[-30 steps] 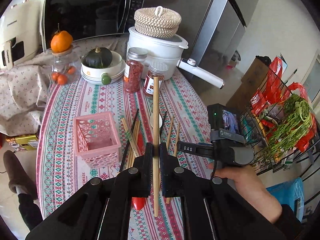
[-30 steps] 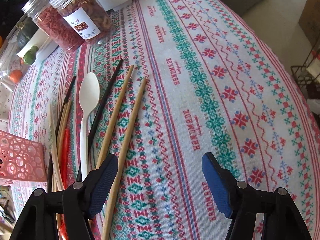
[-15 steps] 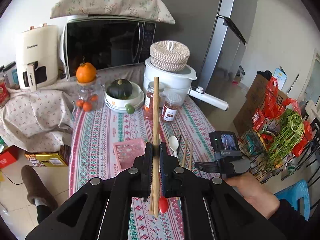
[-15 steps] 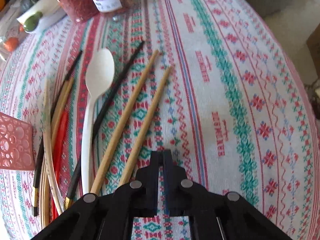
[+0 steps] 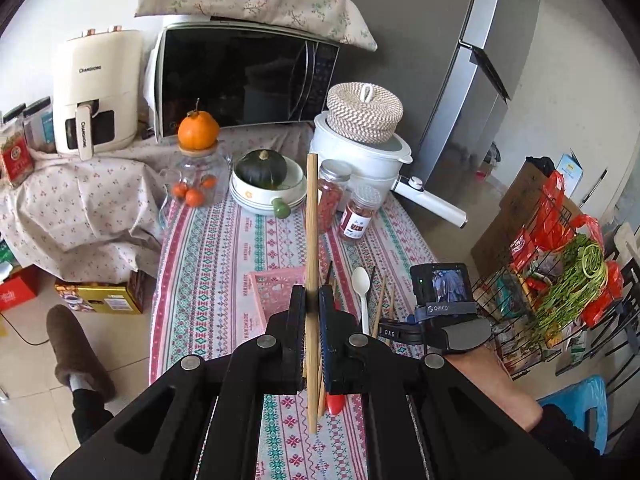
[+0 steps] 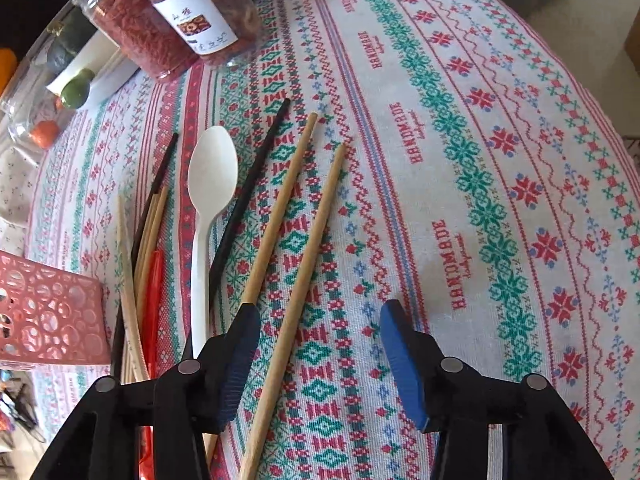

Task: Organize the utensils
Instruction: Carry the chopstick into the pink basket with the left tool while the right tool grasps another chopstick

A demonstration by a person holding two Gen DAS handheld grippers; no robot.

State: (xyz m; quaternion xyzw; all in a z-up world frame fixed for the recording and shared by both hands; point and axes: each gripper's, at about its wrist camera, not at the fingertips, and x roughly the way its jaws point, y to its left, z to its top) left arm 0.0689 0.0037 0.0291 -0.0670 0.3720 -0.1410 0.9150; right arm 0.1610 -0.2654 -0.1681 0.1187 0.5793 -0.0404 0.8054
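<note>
**Left has one chopstick lifted, right lining up on the next**

Left gripper [image 5: 312, 332]: clenched on a plain light-wood chopstick [image 5: 311, 240], gripped near its lower third, standing nearly upright and clear of the table. The pink perforated plastic basket [image 5: 270, 294] sits just beyond and slightly left of its jaws, partly hidden behind them. My read: this stick is mid-carry to the basket.

Right gripper [image 6: 320, 356]: released, pointing steeply down at the patterned red-and-green tablecloth [image 6: 460, 140]. Its jaws have just been opening. A second light-wood chopstick [image 6: 296, 304] runs between the pads, closer to the left one; the pads are not pressing on it. A third one [image 6: 276, 216] passes under or behind the left pad; contact unclear.

Remaining utensils, all left of the right gripper: white plastic spoon [image 6: 208, 200], black chopstick [image 6: 248, 208], then a bundle of thin wooden sticks with something red [image 6: 154, 292], lying next to the basket wall [image 6: 52, 320].

Next move, as I judge it:
- Left: bring the stick over the basket opening, tip it in, then let go. It's long, so it will probably lean on the rim.
- Right: centre on the one chopstick before closing, or the neighbour may get caught too. Thin round stick on cloth may roll away from the pads.
</note>
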